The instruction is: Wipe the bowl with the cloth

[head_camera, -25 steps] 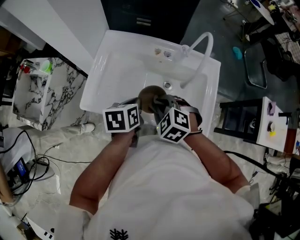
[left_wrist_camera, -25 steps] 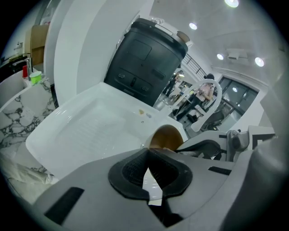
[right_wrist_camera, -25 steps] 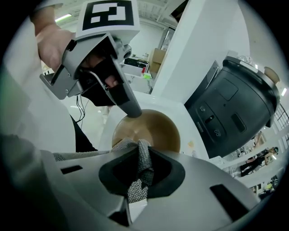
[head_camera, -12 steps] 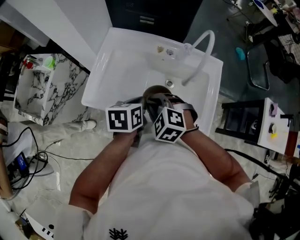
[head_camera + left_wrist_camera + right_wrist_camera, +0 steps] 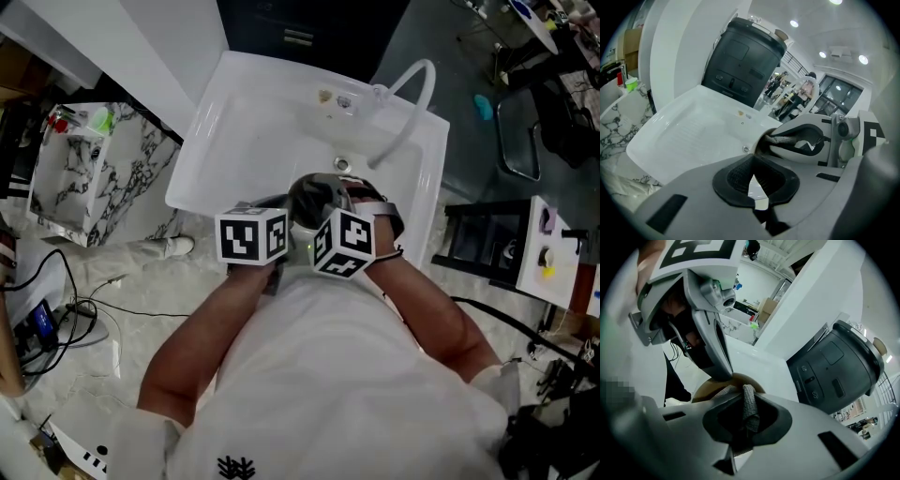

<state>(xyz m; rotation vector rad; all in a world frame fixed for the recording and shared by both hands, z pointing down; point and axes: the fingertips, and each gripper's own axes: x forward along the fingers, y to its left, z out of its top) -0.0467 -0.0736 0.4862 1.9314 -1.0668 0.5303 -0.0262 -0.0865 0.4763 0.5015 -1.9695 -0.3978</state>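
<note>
Over the white sink I hold a brown bowl between both grippers. My left gripper is shut on the bowl's rim. In the right gripper view its finger comes down onto the rim of the bowl. My right gripper is shut on a grey knitted cloth, which hangs into the bowl. The left gripper view shows my left gripper shut on a pale sliver of the rim. To its right there is the right gripper with the cloth. The bowl's inside is mostly hidden by both grippers.
A white hose tap arches over the sink's far right corner, and the drain lies just beyond the bowl. A marble-patterned counter stands at the left. A dark appliance stands behind the sink. Cables lie on the floor at the left.
My right gripper has rolled a little and shifted slightly over the bowl with the cloth. The left gripper and the bowl have stayed in place.
</note>
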